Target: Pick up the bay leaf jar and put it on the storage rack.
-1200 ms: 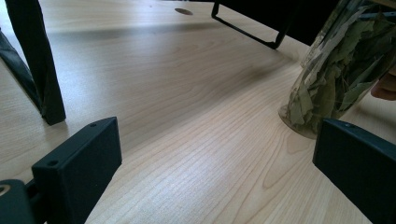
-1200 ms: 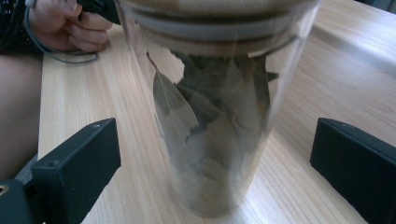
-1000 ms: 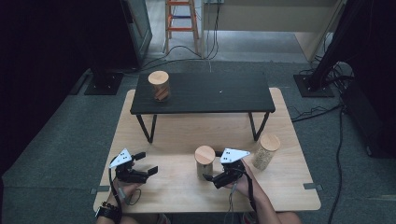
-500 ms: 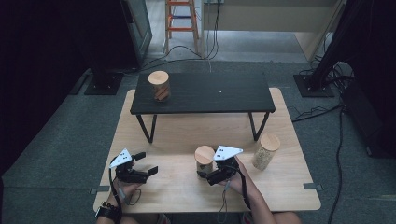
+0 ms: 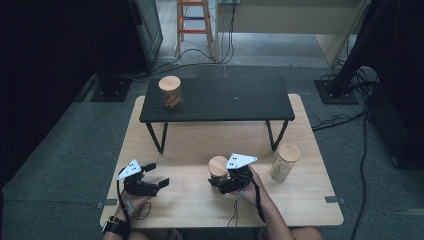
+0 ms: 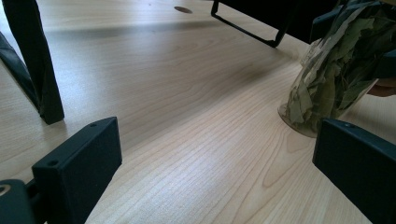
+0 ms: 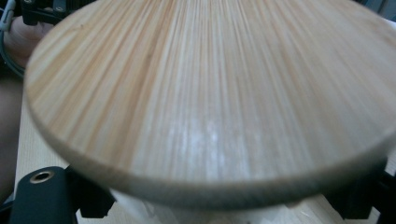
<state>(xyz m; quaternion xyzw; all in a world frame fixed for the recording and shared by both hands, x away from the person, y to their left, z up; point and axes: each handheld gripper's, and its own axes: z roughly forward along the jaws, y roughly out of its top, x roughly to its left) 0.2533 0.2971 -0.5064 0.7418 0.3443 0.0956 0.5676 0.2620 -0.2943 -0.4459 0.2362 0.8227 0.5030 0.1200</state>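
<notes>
From the high view I see my right gripper (image 5: 223,181) set against the jar of dried leaves (image 5: 218,167), which stands on the light wooden table (image 5: 195,150) near its front edge, just left of a second jar with pale contents (image 5: 284,161). The right jaws have just been closing with the jar between them, though from here I cannot tell whether the pads press on the glass. My left gripper (image 5: 152,176) sits well apart to the left, low over the table with nothing between its spread jaws. A third jar (image 5: 170,91) stands at the left end of the black bench (image 5: 240,100) farther back. In the left gripper view the two black jaws stand wide apart over bare wood, and the leaf jar (image 6: 334,74) rises at the right with a dark jaw at each side. In the right gripper view the jar's round wooden lid (image 7: 210,93) looms close, with the black jaws low at either side beneath its rim.
</notes>
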